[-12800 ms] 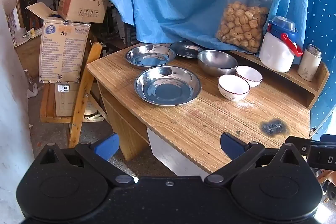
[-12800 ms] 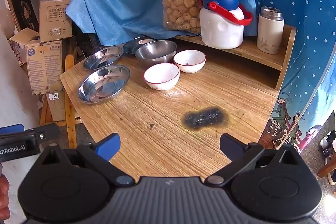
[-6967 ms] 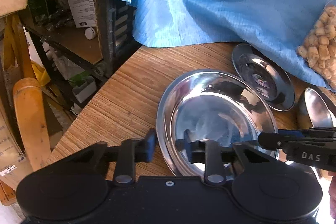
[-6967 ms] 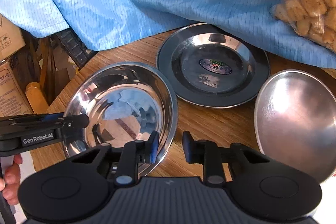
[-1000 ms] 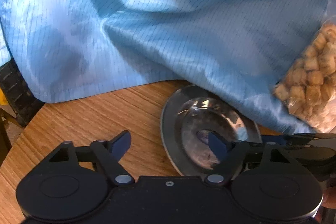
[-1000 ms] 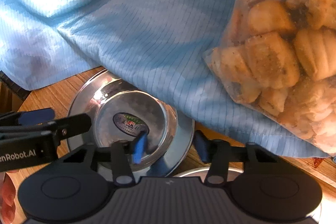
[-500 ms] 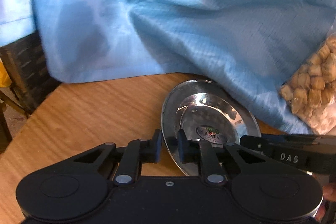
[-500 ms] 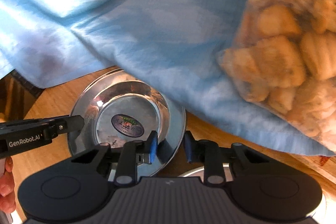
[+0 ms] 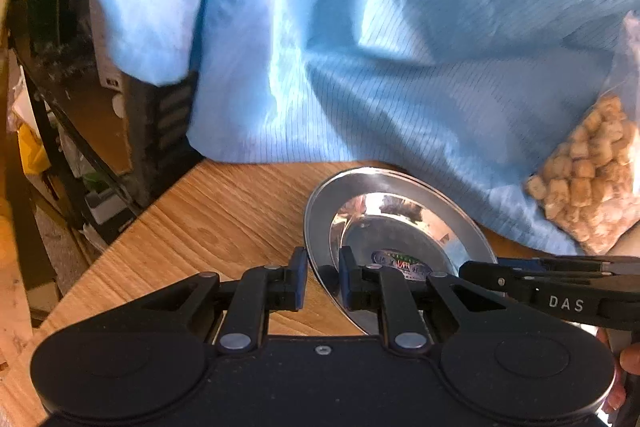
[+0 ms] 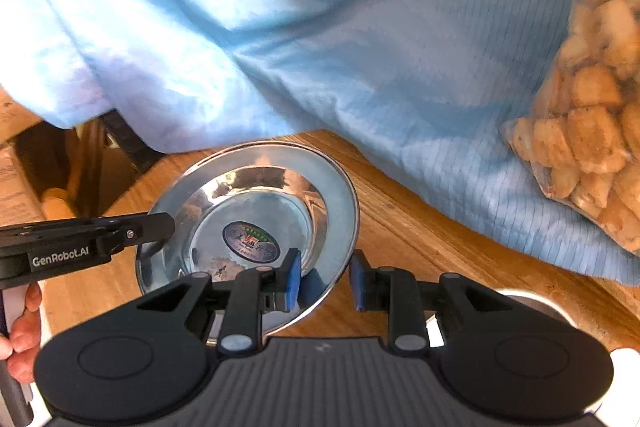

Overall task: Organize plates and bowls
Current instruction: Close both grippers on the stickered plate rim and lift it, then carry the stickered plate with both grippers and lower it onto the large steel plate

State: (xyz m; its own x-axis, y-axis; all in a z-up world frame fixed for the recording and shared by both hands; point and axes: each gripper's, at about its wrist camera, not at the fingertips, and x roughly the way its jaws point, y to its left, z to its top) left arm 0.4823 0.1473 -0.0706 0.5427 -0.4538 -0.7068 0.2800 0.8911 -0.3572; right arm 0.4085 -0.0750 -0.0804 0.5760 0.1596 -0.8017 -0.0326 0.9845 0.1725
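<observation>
Wooden tabletop under blue cloth: steel plate is at the back edge, left claw and right claw each pinching opposite rim sections. Risk: thin slick rim slips if hands diverge, or plate snags the cloth. Plate is round, no long axis; concave side up, tilted.

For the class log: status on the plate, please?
Both grippers, left and right, shut on plate rim, opposite sides. Plate tilted above table. Blue cloth hangs close behind.
</observation>
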